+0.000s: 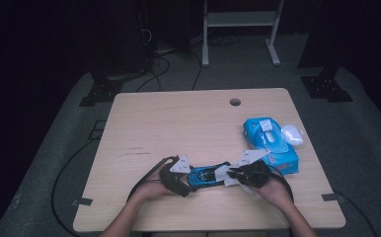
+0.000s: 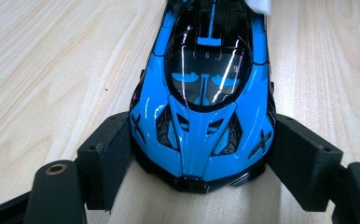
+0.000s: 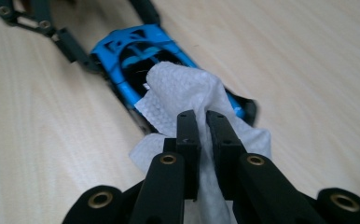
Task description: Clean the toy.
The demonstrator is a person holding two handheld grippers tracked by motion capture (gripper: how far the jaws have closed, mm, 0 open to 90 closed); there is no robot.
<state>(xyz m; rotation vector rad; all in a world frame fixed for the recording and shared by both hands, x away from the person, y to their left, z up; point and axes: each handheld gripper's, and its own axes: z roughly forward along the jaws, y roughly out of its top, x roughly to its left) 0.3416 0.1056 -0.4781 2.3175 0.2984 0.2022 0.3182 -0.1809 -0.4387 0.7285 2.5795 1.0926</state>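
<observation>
Right gripper (image 3: 201, 122), level, pinches a wipe (image 3: 183, 93) against the toy car (image 3: 136, 56).

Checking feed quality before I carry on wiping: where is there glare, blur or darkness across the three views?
High view: room dark, table lit, wipes pack bright. Left gripper view: car sharp, streaks of glare on its windscreen, left gripper jaws slightly soft. Right gripper view: wipe overexposed, right gripper blurred near the lens, car's far end soft.
</observation>
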